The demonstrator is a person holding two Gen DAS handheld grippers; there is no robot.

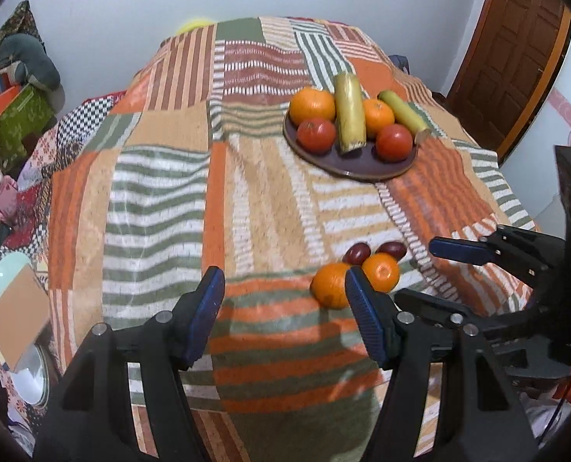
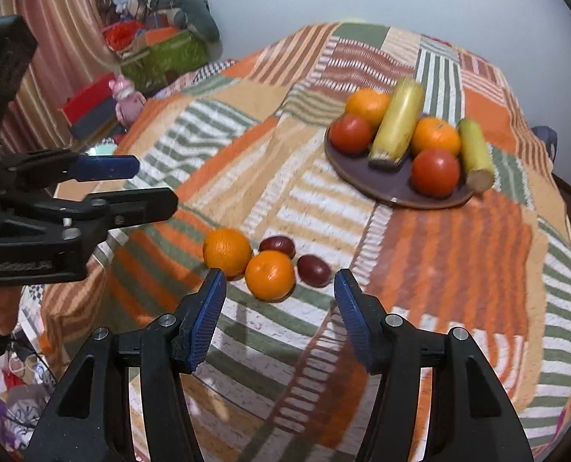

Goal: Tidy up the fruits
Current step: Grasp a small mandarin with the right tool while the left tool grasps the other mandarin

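Hovering apart, left gripper; right gripper likewise

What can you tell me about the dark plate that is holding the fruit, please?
The plate is round, shallow and dark purple-brown with a thin paler rim, and looks like glazed ceramic. It lies flat on the striped patchwork cloth, beyond the loose fruit. On it rest two oranges, two red tomato-like fruits and two yellow-green bananas; the right one overhangs the rim. Neither tool touches it.
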